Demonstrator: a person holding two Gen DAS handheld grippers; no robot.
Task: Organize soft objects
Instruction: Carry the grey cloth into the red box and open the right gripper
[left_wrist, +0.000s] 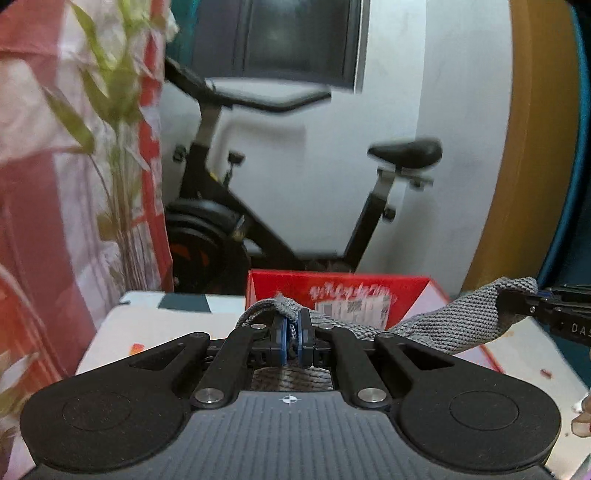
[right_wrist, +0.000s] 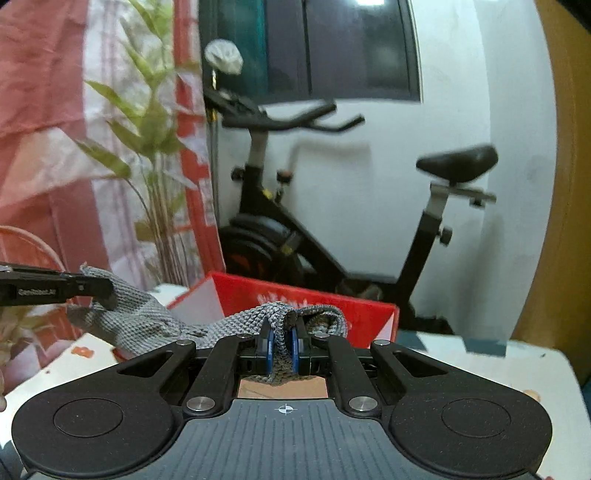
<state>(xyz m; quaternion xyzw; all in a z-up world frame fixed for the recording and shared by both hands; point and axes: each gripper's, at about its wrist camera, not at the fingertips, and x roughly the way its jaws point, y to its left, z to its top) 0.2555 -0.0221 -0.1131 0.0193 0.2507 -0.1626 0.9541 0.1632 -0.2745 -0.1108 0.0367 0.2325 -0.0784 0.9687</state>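
The left hand-held gripper (left_wrist: 292, 334) was clenched on one end of a grey knitted cloth (left_wrist: 443, 325). Its blue pads (left_wrist: 282, 332) pinched a bunched fold of the coarse, ribbed weave, with a little fabric showing below the jaws. The gripper body was matt black, with flat linkage arms, round metal pivot pins and a ridged grey top plate.

The right hand-held gripper (right_wrist: 282, 343) was likewise clenched on the other end of the same cloth (right_wrist: 147, 317), a thick fold packed between its blue pads (right_wrist: 270, 347). In each wrist view the other gripper entered from the frame edge, its black fingers closed on a far corner of the cloth, so the cloth hung stretched between the two tools above the desk (left_wrist: 159, 325).

Behind the cloth stood an open red cardboard box (left_wrist: 332, 291) with white printing that was blurred and unreadable. The desk surface (right_wrist: 498, 365) was pale with small orange marks. Its near part was hidden by the gripper bodies.

Further out stood a black exercise bike (right_wrist: 332, 229) against a white wall, a dark window (right_wrist: 351, 48), a leafy green plant (right_wrist: 147, 129) and a red-and-white curtain (right_wrist: 44, 110). Both views were motion-blurred at the edges.
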